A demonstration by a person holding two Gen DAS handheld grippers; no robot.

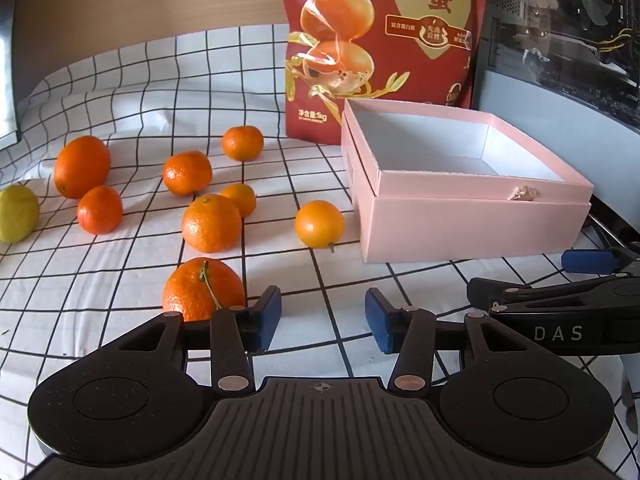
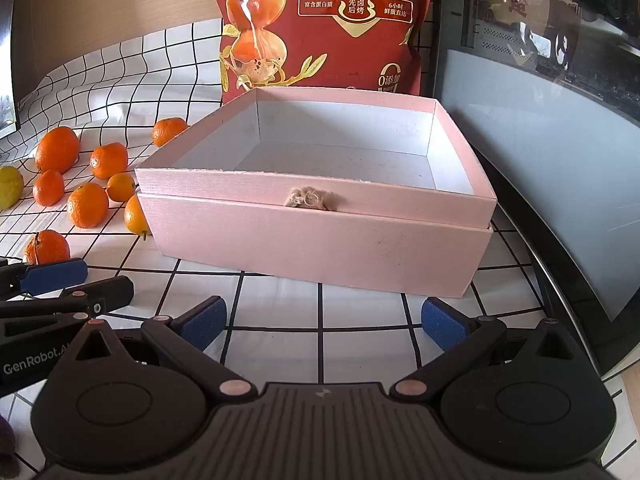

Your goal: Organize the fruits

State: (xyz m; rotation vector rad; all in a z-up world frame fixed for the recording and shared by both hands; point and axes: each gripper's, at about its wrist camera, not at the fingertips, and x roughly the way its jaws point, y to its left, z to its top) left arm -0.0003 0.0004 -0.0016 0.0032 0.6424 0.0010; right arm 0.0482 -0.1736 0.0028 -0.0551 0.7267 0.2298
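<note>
Red snack bag (image 1: 380,40) top cropped by frame edge – yellow fruit (image 1: 16,213) cut at left, nearest orange (image 1: 202,288) partly hidden behind left gripper (image 1: 323,316).

Bright daylight fills both views, sharp and free of blur. Short soft shadows fall to the right of the oranges (image 1: 211,223) on the checked cloth (image 1: 120,280). Glare streaks the glossy red bag (image 2: 320,20), and the dark glass panel (image 2: 560,60) at upper right mirrors the room. Fisheye distortion bends the grid lines near the frame edges.
</note>
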